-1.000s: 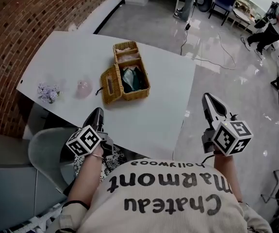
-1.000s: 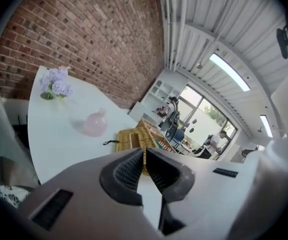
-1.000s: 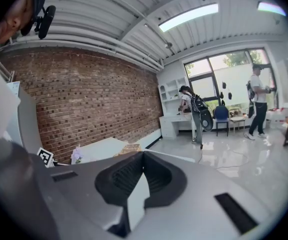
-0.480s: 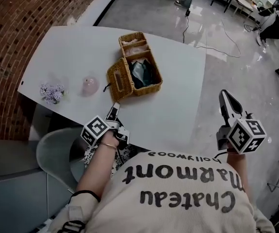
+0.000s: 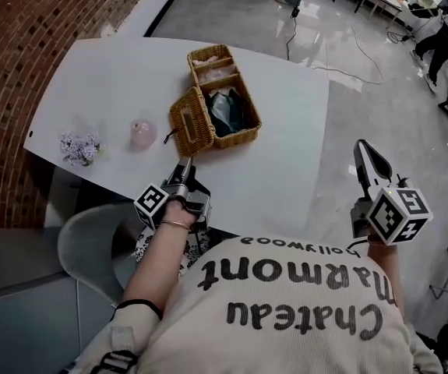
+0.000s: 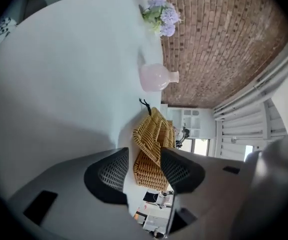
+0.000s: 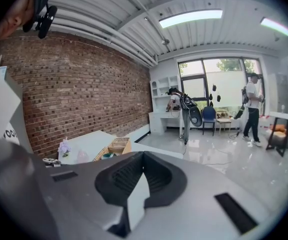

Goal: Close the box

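A wicker box (image 5: 238, 135) stands open on the white table (image 5: 270, 185), its lid (image 5: 191, 123) hanging down on the left side. Dark cloth (image 5: 225, 111) lies in the near compartment. My left gripper (image 5: 185, 170) hovers over the table's near edge, just short of the lid, and its jaws are opening. In the left gripper view the left gripper (image 6: 144, 168) holds nothing, and the box (image 6: 151, 146) shows beyond the gap. My right gripper (image 5: 366, 153) hangs off the table's right side over the floor. In the right gripper view the right gripper (image 7: 141, 158) is shut and empty.
A pink vase (image 5: 142, 133) and a small bunch of purple flowers (image 5: 79, 148) stand left of the box. A grey chair (image 5: 91, 248) sits under the table's near edge. A brick wall (image 5: 21, 22) runs along the left. People (image 7: 251, 106) stand far across the room.
My left gripper has risen from beside the chair to the table's near edge, toward the box, and its jaws have parted. The right gripper has barely shifted.
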`<move>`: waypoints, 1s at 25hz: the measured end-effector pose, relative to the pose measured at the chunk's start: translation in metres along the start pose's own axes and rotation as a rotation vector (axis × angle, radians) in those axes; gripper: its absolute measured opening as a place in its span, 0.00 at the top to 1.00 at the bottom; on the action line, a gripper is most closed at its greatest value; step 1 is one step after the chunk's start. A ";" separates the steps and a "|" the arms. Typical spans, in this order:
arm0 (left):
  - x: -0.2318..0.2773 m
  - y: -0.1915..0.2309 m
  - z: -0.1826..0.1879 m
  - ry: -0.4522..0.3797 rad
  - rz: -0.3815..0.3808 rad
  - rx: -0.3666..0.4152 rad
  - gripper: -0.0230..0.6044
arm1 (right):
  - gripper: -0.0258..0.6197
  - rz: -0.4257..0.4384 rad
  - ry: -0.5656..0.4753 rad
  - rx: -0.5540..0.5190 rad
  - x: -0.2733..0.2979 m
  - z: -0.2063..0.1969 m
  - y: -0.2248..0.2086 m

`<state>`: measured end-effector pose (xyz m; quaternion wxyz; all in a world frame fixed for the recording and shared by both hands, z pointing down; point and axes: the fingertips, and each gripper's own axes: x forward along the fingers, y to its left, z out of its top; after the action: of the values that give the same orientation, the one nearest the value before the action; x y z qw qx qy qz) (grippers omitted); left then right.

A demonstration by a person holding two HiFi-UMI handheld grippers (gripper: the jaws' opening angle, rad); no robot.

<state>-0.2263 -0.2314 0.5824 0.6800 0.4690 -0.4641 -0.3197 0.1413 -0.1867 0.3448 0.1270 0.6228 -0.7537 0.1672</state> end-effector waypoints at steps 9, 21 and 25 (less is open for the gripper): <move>0.014 -0.004 0.010 -0.025 -0.104 -0.130 0.73 | 0.96 -0.024 -0.012 0.020 -0.005 -0.001 0.001; 0.003 -0.015 0.015 -0.072 -0.172 -0.080 0.87 | 0.96 0.029 -0.004 0.003 0.005 0.002 -0.006; -0.014 -0.043 0.017 -0.163 -0.197 0.089 0.88 | 0.96 0.076 0.006 -0.001 0.013 0.006 -0.016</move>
<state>-0.2471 -0.2406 0.5398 0.5839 0.5144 -0.4833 -0.4010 0.1543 -0.2038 0.3456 0.1233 0.5931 -0.7765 0.1735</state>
